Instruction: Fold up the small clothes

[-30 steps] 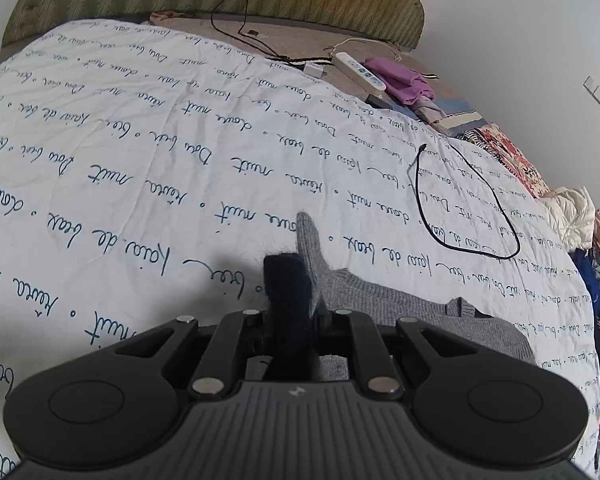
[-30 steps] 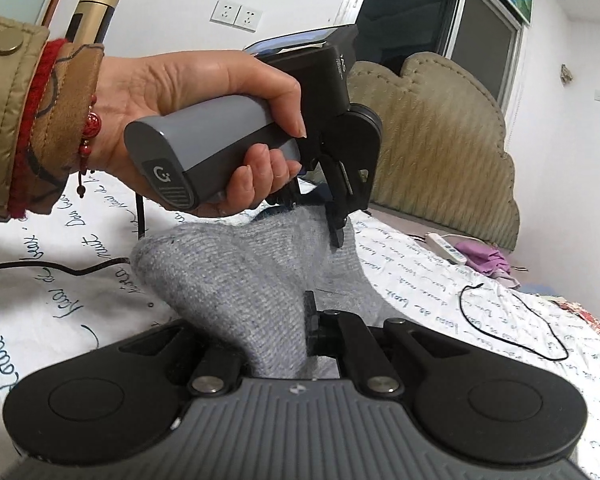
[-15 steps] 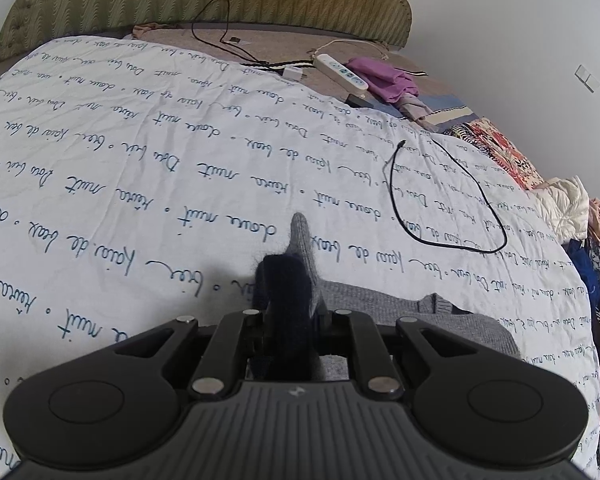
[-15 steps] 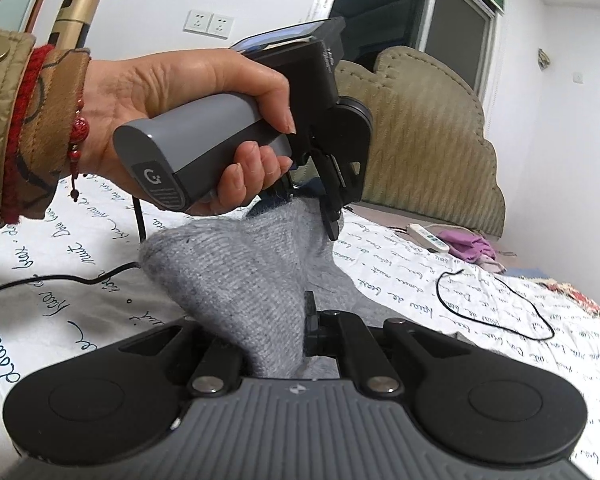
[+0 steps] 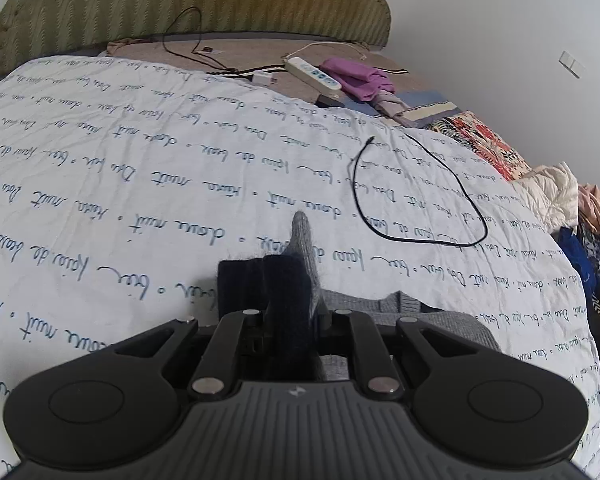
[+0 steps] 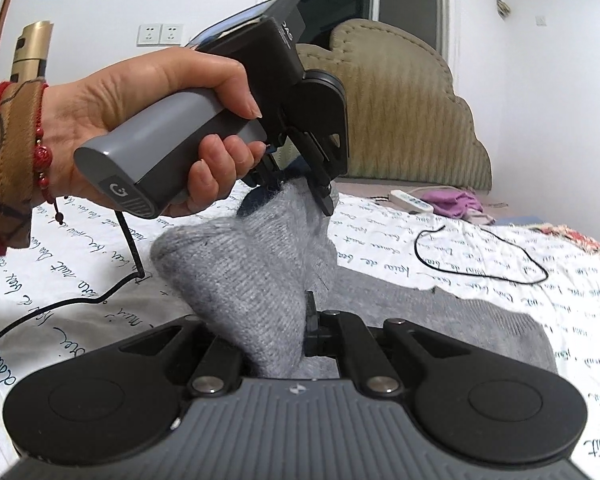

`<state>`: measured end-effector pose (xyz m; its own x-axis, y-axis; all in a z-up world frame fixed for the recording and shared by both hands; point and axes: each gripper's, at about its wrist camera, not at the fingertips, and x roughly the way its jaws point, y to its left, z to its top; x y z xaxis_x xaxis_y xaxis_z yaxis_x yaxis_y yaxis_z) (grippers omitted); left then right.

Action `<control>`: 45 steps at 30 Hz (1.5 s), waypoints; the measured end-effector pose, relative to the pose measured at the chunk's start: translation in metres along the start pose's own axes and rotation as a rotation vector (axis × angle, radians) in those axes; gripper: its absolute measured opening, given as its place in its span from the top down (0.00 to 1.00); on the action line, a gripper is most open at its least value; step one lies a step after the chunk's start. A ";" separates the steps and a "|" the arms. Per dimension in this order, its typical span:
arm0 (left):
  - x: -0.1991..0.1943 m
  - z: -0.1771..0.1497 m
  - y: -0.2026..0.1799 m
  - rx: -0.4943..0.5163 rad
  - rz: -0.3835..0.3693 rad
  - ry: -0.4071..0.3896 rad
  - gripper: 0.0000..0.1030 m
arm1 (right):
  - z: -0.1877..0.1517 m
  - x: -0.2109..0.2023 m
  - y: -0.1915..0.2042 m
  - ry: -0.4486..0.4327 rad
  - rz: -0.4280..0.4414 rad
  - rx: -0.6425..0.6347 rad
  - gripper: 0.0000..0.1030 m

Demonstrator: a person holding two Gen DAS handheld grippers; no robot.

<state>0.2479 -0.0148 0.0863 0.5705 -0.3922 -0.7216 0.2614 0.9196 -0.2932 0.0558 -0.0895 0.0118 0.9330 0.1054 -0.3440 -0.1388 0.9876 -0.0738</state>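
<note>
A small grey knit sweater [image 6: 252, 272] with a dark navy cuff [image 5: 284, 284] lies partly on the white bedspread [image 5: 120, 184]. My left gripper [image 5: 290, 312] is shut on the navy cuff and grey fabric, lifted above the bed. In the right wrist view, the left gripper [image 6: 300, 192], held in a hand, pinches the raised sweater. My right gripper [image 6: 284, 336] is shut on a fold of the same grey sweater close below. The rest of the sweater [image 6: 440, 320] spreads flat to the right.
A black cable loop [image 5: 416, 192] lies on the bedspread ahead. A white power strip [image 5: 312, 74], purple cloth [image 5: 360, 78] and a padded headboard [image 5: 180, 4] stand at the far end. Piled clothes [image 5: 572, 216] sit at the right edge.
Both grippers have lifted the sweater a little and moved toward the headboard. The navy cuff has spread wider in the left gripper. Both stay shut.
</note>
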 end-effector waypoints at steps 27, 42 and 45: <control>0.028 -0.018 -0.061 0.055 -0.016 0.039 0.88 | -0.021 -0.021 -0.050 0.035 -0.025 0.162 0.94; 0.044 -0.026 -0.069 0.052 -0.010 0.068 0.88 | -0.036 -0.006 -0.068 0.140 0.015 0.278 0.74; 0.044 -0.027 -0.070 0.052 -0.011 0.069 0.88 | -0.036 -0.006 -0.071 0.141 0.027 0.302 0.74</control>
<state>0.2342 -0.0958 0.0579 0.5128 -0.3980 -0.7607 0.3085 0.9123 -0.2694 0.0484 -0.1647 -0.0149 0.8723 0.1357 -0.4697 -0.0384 0.9768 0.2108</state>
